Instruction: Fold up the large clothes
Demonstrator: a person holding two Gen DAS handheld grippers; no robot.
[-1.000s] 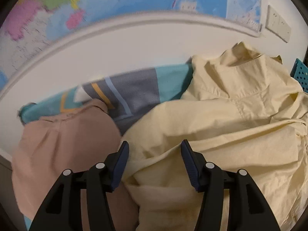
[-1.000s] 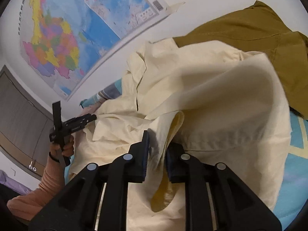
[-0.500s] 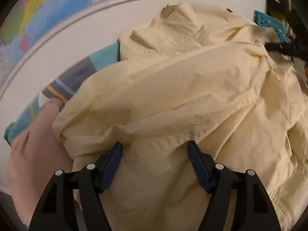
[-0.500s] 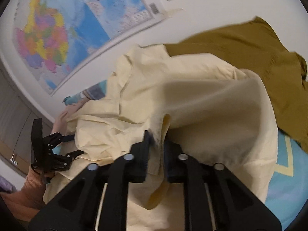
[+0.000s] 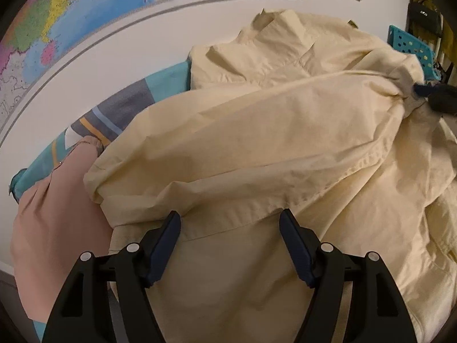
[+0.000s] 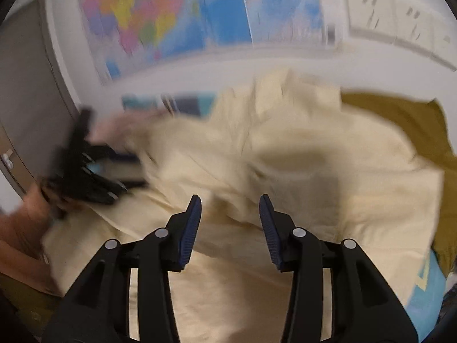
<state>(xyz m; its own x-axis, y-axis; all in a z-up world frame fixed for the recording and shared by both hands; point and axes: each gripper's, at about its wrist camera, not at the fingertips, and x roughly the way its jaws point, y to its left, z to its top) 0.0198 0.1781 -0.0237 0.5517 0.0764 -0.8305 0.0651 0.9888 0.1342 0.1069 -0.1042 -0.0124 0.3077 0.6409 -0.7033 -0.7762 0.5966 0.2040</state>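
A large pale yellow shirt [image 5: 257, 143] lies crumpled over the bed, collar toward the wall. My left gripper [image 5: 230, 220] is open, its jaws wide apart just above a seam fold near the shirt's edge. In the right wrist view the same shirt [image 6: 285, 171] is blurred by motion. My right gripper [image 6: 230, 203] is open and empty above the shirt. The left gripper also shows in the right wrist view [image 6: 85, 171] at the left, blurred. The right gripper's tip shows at the right edge of the left wrist view [image 5: 434, 94].
A pink garment [image 5: 57, 214] lies at the left by the bed edge. An olive-brown garment [image 6: 414, 131] lies at the right. A blue patterned bedsheet [image 5: 122, 114] is underneath. A map-covered wall [image 5: 114, 14] stands behind. A teal basket [image 5: 411, 48] stands at far right.
My right gripper has opened and let go of the shirt fold it was pinching. My left gripper has moved right, onto the yellow shirt, and stays open.
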